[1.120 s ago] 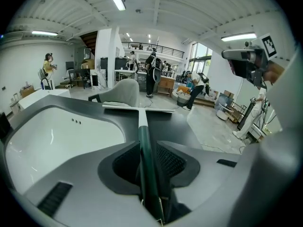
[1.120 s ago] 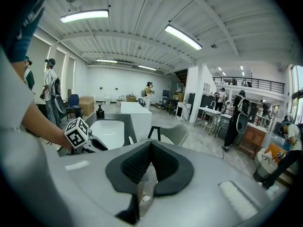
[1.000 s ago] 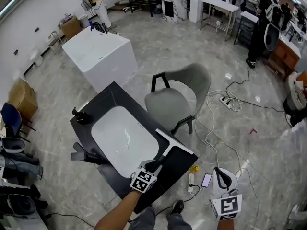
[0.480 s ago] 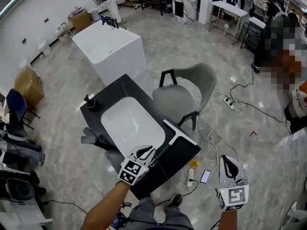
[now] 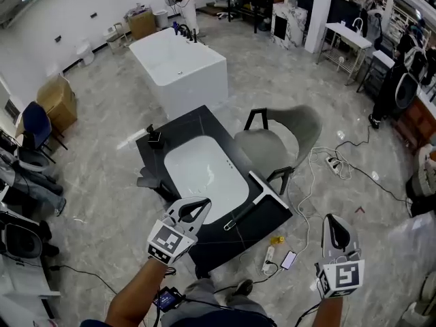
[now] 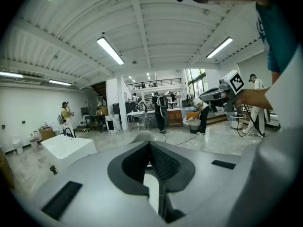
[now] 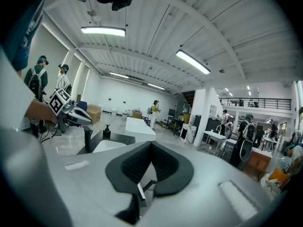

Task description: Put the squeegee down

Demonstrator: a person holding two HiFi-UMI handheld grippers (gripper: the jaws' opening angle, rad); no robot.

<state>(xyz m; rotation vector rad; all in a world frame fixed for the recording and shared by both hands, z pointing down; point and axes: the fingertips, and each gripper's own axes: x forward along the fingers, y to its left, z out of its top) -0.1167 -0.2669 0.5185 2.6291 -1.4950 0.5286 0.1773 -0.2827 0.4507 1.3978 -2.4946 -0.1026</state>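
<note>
Squeegee [image 5: 269, 191] — 1, on counter [image 5: 199, 121]; left tongs [image 5: 201, 204], right tongs [image 5: 335, 221] — 2, closed

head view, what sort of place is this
Probably a large indoor workshop or bathroom-fixture hall: a freestanding white bathtub, a black counter with inset white sink, work tables along the far wall.

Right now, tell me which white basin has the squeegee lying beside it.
The white rectangular basin sunk in the black countertop; the black-handled squeegee lies on that counter beside it. The freestanding white tub stands apart.

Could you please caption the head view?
Squeegee lies on the counter beside the sink; left gripper and right gripper shut, empty.
</note>
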